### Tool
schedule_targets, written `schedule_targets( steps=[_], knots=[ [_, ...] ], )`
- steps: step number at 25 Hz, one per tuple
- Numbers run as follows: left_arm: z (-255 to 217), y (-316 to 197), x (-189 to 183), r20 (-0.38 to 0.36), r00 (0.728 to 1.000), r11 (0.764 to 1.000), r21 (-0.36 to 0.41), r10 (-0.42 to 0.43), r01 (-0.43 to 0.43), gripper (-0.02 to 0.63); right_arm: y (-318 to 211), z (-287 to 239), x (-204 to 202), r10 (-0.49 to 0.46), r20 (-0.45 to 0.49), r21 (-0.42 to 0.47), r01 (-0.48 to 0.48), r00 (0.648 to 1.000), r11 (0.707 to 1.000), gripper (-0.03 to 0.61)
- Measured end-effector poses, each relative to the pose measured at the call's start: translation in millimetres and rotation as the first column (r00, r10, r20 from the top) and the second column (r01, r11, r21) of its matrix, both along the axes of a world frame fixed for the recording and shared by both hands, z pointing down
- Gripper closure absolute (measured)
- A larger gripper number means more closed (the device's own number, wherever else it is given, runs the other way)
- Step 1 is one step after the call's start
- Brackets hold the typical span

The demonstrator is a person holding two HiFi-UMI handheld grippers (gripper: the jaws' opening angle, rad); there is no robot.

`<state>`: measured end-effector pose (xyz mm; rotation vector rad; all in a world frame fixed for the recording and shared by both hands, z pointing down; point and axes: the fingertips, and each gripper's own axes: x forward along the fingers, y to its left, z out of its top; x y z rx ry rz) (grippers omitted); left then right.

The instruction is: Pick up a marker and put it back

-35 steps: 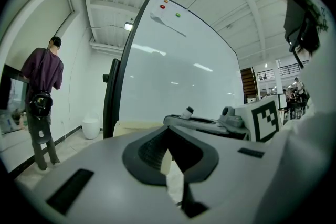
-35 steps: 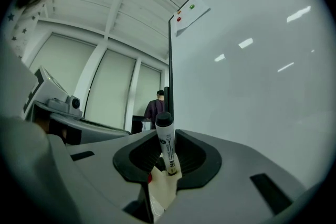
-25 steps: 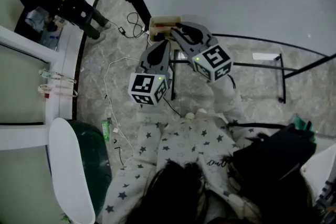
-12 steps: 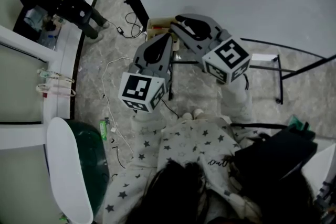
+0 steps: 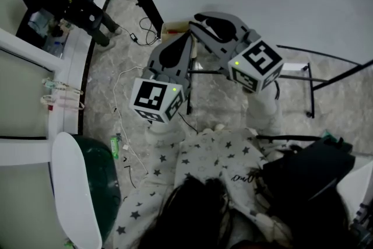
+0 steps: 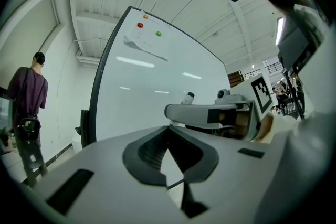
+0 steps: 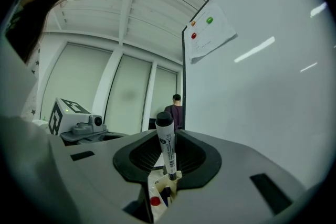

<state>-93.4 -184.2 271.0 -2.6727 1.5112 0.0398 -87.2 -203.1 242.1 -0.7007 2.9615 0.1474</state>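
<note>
Whiteboard just beside upright marker

A marbled grey floor is shown. White and black cables are strewn across it, with 1 small green object lying among them. The black legs of a stand and 1 green chair are set on it. Markers are held in a tan box.

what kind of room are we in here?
Likely an office or meeting room: a big whiteboard with a sheet held by magnets, a marker, and what look like glass partitions.
</note>
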Motion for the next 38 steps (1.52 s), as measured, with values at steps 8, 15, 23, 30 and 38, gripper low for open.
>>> schedule_targets(
  steps=[8, 15, 23, 30, 38],
  knots=[
    [-5.9, 1.6, -6.9, 0.001, 1.000, 1.000, -0.013, -0.008, 0.008, 0.614, 2.4, -8.2, -5.5, -0.013, -0.005, -0.004, 0.013, 1.000, 1.000, 0.495],
    [-6.3, -0.4, -6.9, -0.017, 1.000, 1.000, -0.007, -0.009, 0.008, 0.614, 0.4, -8.0, -6.0, -0.017, -0.002, -0.010, 0.017, 1.000, 1.000, 0.495],
    [-5.6, -1.6, -6.2, -0.028, 1.000, 1.000, -0.019, -0.003, 0.003, 0.614, 0.1, -9.2, -4.9, -0.016, -0.006, -0.011, 0.016, 1.000, 1.000, 0.495],
    [-7.5, -1.1, -8.4, -0.028, 1.000, 1.000, -0.011, -0.008, 0.007, 0.614, 0.3, -11.3, -7.6, -0.019, -0.006, -0.004, 0.019, 1.000, 1.000, 0.495],
    [7.5, -15.6, -20.3, -0.052, 0.998, 0.999, 0.006, -0.047, 0.048, 0.614, -9.4, 4.4, -14.3, -0.036, -0.016, -0.004, 0.036, 0.999, 0.999, 0.495]
  ],
)
